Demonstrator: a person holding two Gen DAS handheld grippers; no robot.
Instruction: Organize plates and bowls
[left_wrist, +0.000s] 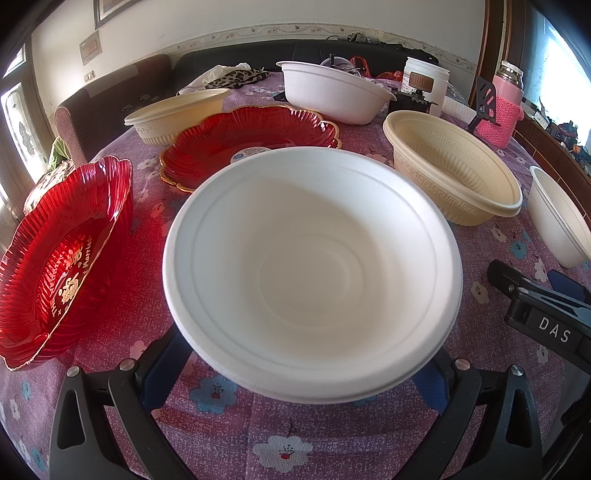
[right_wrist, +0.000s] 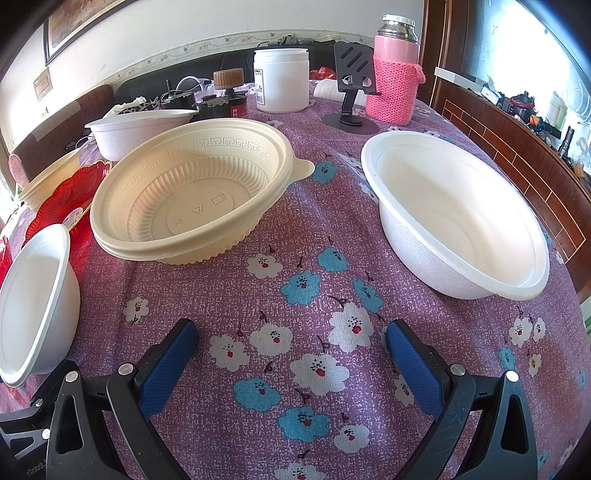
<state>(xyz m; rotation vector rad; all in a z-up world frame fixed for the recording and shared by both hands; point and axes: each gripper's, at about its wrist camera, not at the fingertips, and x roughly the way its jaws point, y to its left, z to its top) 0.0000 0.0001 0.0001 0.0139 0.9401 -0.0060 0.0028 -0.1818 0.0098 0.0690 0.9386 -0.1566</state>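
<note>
A large white bowl (left_wrist: 314, 266) fills the middle of the left wrist view. My left gripper (left_wrist: 303, 350) is open, its blue pads (left_wrist: 166, 362) passing either side of the bowl under the rim, tips hidden. A red glass plate (left_wrist: 66, 258) with gold lettering lies to its left and a gold-rimmed red plate (left_wrist: 251, 144) behind it. My right gripper (right_wrist: 291, 328) hovers open over bare tablecloth. Ahead of it sit a cream bowl (right_wrist: 192, 192) to the left and a white bowl (right_wrist: 454, 214) to the right. The bowl between my left fingers shows at the left edge (right_wrist: 33, 295).
A further white bowl (left_wrist: 332, 92) and a cream bowl (left_wrist: 177, 114) stand at the back. Behind them are a white jar (right_wrist: 282, 79), a black phone stand (right_wrist: 351, 92) and a pink knitted bottle (right_wrist: 395, 74). The floral tablecloth (right_wrist: 295, 240) drops off at the right; a dark sofa (left_wrist: 110, 92) is beyond.
</note>
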